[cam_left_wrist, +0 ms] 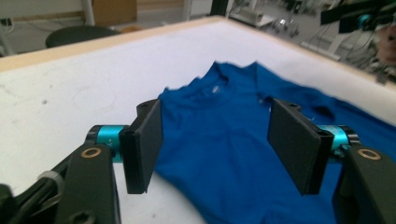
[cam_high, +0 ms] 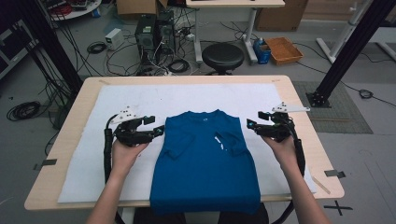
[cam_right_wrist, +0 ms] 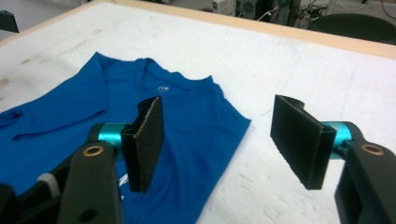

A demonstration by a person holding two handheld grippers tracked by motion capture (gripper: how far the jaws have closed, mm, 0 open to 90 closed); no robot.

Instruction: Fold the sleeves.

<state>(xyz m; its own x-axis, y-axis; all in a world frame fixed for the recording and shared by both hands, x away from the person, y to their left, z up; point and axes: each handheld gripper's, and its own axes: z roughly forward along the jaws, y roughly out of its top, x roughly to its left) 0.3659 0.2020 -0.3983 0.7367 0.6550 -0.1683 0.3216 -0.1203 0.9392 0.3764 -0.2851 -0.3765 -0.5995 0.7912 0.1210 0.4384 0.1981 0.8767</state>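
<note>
Blue T-shirt (cam_high: 205,158) between both claws, untouched

Blue T-shirt (cam_high: 205,161) lies flat on the white sheet (cam_high: 93,154), both sleeves folded in over the chest, hem hanging past the table's (cam_high: 65,121) near edge. Left gripper (cam_high: 158,127) sits just off one shoulder, right gripper (cam_high: 254,120) off the other, both jaws apart and holding nothing.

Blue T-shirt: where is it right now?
In the high view the blue T-shirt lies flat at the middle of the white table cover, sleeves folded in, between the left gripper and right gripper, hem over the near edge.
</note>
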